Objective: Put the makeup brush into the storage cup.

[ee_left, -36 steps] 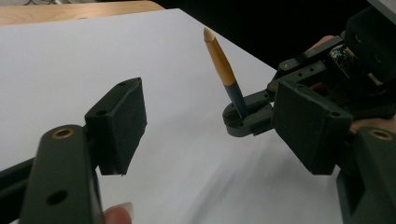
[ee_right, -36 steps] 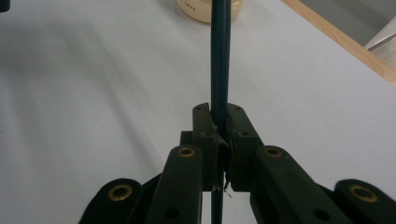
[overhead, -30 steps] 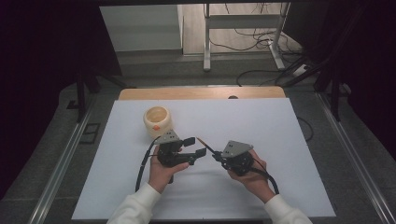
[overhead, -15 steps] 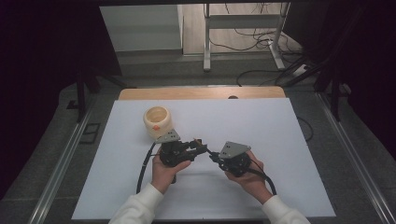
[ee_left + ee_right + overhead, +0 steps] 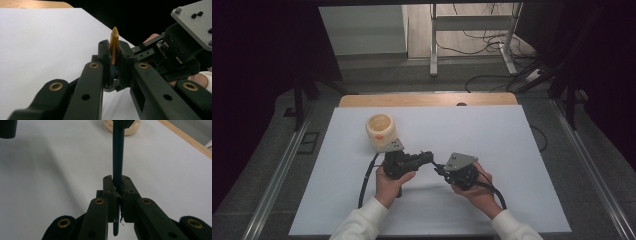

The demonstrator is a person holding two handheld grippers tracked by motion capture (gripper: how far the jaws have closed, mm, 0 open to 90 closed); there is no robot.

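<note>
The left gripper (image 5: 428,156), a matt black two-jaw tool under a grey three-cornered plate, has just been closing its jaws and now clamps the gold end of a slim pen (image 5: 114,45); in the left gripper view the pen's tapered, glossy gold tip rises above the square black pads, which press it from both sides. The right gripper (image 5: 438,169), of the same black plastic with brass-coloured pivot pins, is clamped on the same pen's dark, smooth round barrel (image 5: 118,152), which runs straight up from its jaws in the right gripper view, a short stub passing down behind the pads. In the high view the two grippers point at each other, tips nearly meeting, with the pen bridging them above the table.

Beneath both grippers lies a broad white sheet (image 5: 492,140), flat and matt, covering a table with a pale wooden edge (image 5: 427,99) on the far side. Just beyond the left gripper stands a cream, rounded, open-topped pot (image 5: 380,130) with a small orange mark on its side.
</note>
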